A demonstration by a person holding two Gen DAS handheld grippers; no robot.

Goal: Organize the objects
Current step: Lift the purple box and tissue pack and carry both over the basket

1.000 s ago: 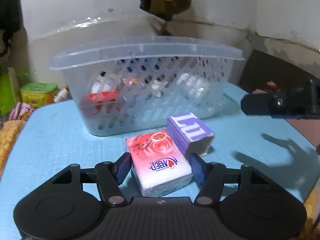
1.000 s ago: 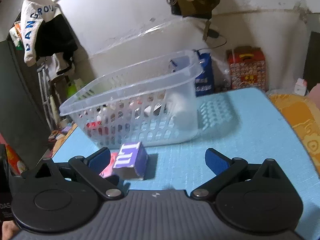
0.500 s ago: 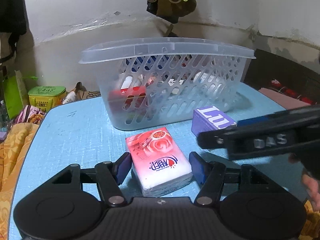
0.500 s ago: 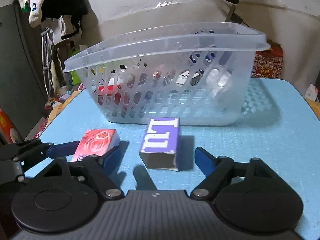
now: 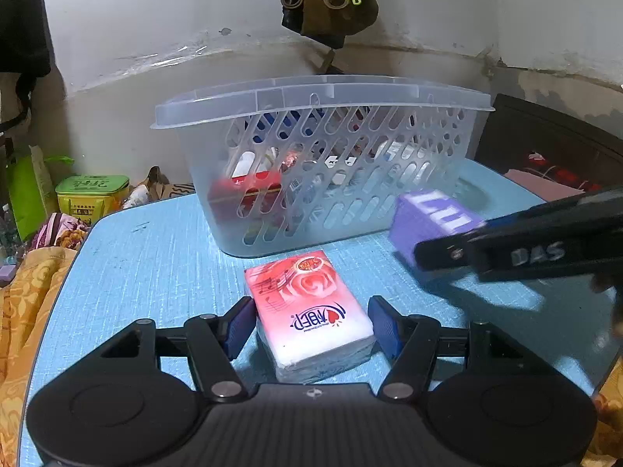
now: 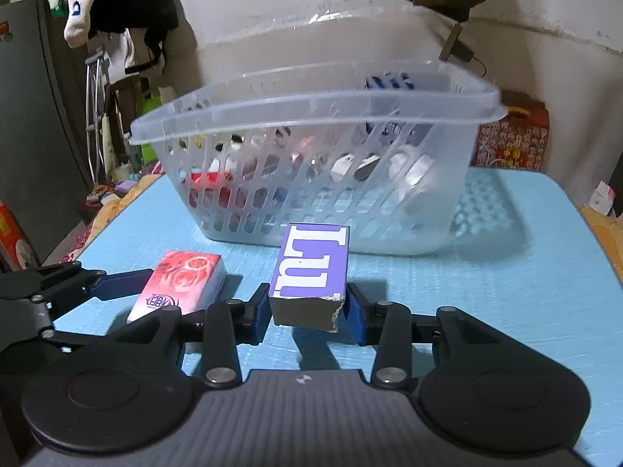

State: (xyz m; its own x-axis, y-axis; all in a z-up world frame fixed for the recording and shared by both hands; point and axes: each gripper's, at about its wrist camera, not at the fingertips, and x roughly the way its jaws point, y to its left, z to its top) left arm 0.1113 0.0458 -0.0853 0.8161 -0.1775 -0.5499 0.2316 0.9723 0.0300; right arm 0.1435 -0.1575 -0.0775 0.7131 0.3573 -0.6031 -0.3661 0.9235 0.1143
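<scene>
Two handheld grippers work over a blue table (image 5: 155,241), each at a small packet. The left gripper (image 5: 309,323) has its blue-padded fingers on either side of a pink tissue pack (image 5: 311,307) printed with a rose. The pack lies flat on the table, and narrow gaps show between it and both pads, so the fingers are wide enough to straddle it without clamping.

The right gripper (image 6: 307,313) has its fingers pressed against both sides of a purple box (image 6: 311,268) with large white lettering. The near end of the box is torn and grey. A shadow falls on the table beneath that end, though whether the whole box is clear of the surface cannot be told. In the left wrist view the same box appears blurred, just right of the tissue pack, partly behind the black right gripper arm.

Behind both packets stands a clear plastic basket (image 5: 323,93) with slotted walls, near the back of the table. Several small items show through its slots, among them something red and something blue; they are too blurred to identify. The purple box sits close in front of the basket's near wall. In the right wrist view, the tissue pack lies left of the purple box, with the left gripper's finger beside it.
</scene>
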